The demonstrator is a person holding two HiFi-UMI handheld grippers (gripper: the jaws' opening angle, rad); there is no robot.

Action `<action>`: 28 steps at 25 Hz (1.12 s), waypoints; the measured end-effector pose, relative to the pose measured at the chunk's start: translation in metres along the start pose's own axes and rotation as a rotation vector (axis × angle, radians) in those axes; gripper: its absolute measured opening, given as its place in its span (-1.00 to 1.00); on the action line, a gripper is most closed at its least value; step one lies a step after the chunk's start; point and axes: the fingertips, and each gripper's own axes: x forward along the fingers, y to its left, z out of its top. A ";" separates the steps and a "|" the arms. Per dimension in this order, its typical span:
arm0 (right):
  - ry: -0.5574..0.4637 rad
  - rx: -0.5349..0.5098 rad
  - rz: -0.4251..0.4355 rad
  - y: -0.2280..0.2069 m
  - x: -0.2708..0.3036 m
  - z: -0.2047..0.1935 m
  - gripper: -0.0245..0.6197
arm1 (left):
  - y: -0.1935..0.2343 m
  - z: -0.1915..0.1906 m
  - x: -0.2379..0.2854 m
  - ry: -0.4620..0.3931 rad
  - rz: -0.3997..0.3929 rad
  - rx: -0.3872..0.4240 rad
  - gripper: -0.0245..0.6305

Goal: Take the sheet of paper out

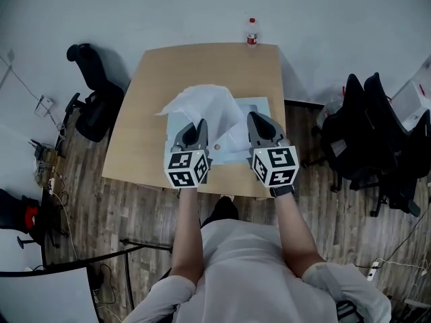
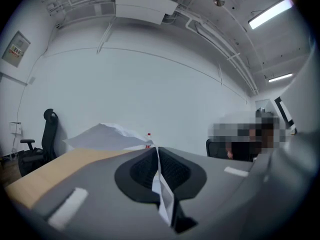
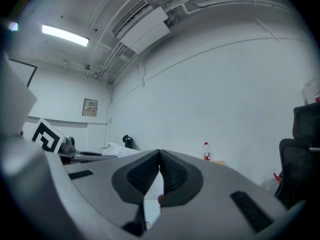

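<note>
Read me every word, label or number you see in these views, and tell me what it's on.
No text is legible.
Bottle: red label, too small to read.
Framed wall notice and another: print blurred.
Marker cubes: black-and-white square patterns only, no letters.

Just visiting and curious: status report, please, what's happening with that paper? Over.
Left gripper: jaws shut on sheet of paper, held above table. Right gripper: jaws shut on clear folder. Nothing in the way.

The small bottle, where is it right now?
Head view: the bottle stands at the table's far edge, right of centre, beyond the crumpled paper.
</note>
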 end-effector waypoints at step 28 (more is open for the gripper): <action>-0.026 -0.084 -0.054 -0.020 -0.032 0.016 -0.89 | -0.035 0.032 -0.008 -0.117 0.054 0.122 -0.90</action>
